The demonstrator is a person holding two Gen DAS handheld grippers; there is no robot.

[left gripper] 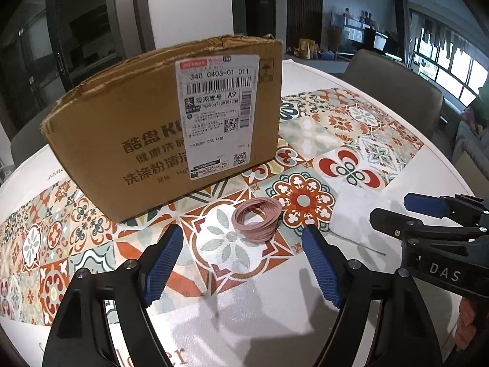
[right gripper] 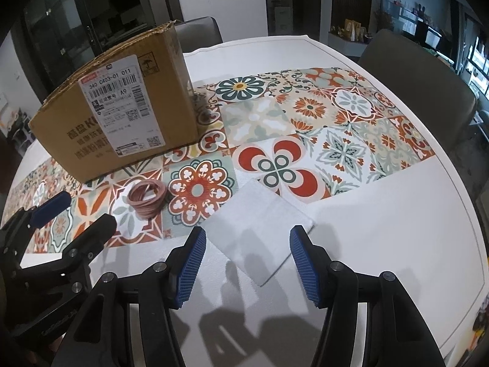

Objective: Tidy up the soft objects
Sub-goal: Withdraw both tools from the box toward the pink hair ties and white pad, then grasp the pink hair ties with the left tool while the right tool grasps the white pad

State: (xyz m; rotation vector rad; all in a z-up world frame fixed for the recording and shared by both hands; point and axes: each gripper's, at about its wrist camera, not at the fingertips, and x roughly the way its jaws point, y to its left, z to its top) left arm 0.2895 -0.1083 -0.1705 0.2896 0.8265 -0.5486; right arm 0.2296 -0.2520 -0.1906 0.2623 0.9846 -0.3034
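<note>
Left gripper [left gripper: 243, 263]: nearest in the left wrist view; its blue fingers [left gripper: 163, 267] stand wide apart with nothing between them, above the counter and aimed at the bundle just beyond.
Right gripper [right gripper: 244, 264]: nearest in the right wrist view; fingers [right gripper: 307, 270] apart and empty, poised over the near edge of the white sheet.
Counter [right gripper: 382, 244]: round and white, with a patterned tile-print runner [right gripper: 305, 128] lying across its middle from left to right.
White sheet [right gripper: 259, 232]: a flat, pale square, cloth or foam, I cannot tell which; it lies on the counter with its far corner on the runner, right of the bundle and apart from it.
Rubber-band bundle [left gripper: 256, 218]: a coil of pinkish-brown bands on the runner, just in front of the box's right end, not touching it.
Cardboard box [left gripper: 171, 116]: stands farther back on the left, a shipping label on its near face; its top looks open, but the inside is hidden.
Beyond: chairs at the far rim, then a room with windows on the right.
Progress: by my reading, early. Both soft things lie loose on the counter and neither is gripped.
Left to do: probably grasp the bundle and the sheet and put them away, likely into the box.
</note>
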